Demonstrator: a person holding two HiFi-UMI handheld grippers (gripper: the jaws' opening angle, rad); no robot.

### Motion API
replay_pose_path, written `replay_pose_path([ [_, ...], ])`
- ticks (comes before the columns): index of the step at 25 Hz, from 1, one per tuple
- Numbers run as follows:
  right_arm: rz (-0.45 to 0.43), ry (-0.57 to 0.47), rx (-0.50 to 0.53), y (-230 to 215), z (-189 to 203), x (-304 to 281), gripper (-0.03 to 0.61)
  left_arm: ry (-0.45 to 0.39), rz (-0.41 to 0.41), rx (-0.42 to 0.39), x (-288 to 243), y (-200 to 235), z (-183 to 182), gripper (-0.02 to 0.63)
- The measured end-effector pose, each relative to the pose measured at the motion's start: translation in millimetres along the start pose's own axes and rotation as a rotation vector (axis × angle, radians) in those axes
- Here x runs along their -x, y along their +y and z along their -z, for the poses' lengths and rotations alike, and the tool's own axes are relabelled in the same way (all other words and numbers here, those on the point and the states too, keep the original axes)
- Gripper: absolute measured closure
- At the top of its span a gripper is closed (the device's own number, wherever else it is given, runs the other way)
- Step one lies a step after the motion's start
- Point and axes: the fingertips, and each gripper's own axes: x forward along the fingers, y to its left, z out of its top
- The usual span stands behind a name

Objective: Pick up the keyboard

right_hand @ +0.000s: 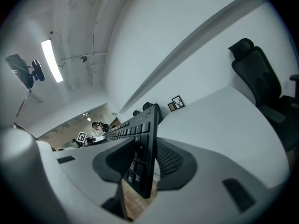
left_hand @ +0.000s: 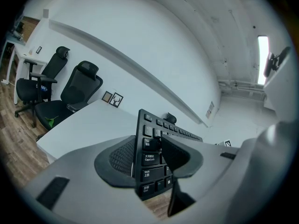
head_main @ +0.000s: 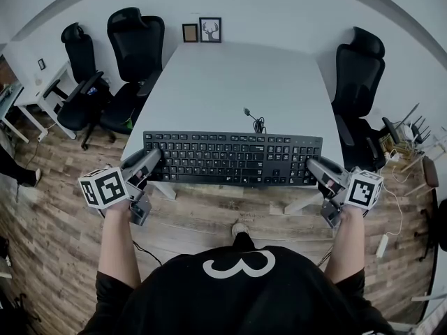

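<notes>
Nearest the head camera is the person's black shirt (head_main: 237,292), just short of the white table's (head_main: 237,82) near edge. On that edge lies the black keyboard (head_main: 230,158), its length along it. The left gripper (head_main: 154,158) clamps the keyboard's left end and the right gripper (head_main: 314,166) its right end, pads pressed on top and underside. A cable (head_main: 257,123) curls toward the table's middle; two picture frames (head_main: 202,31) stand at its far edge.

1. Keyboard (head_main: 232,159): matt black plastic.
2. Surface (head_main: 230,82): smooth, matt white.
3. Floor (head_main: 63,222): wood planks with visible grain.
4. Left tool (left_hand: 148,147) and right tool (right_hand: 147,149): smooth grey plastic shells; pads (left_hand: 119,157) dark, finely ribbed, rubbery-looking.
</notes>
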Motion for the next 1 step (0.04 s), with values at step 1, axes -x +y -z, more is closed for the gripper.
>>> replay_pose_path([
  [1, -0.003, 0.000, -0.001, 0.1, 0.3, -0.6, 0.442, 0.001, 0.000, 0.000, 0.2, -0.2, 0.0, 0.439],
])
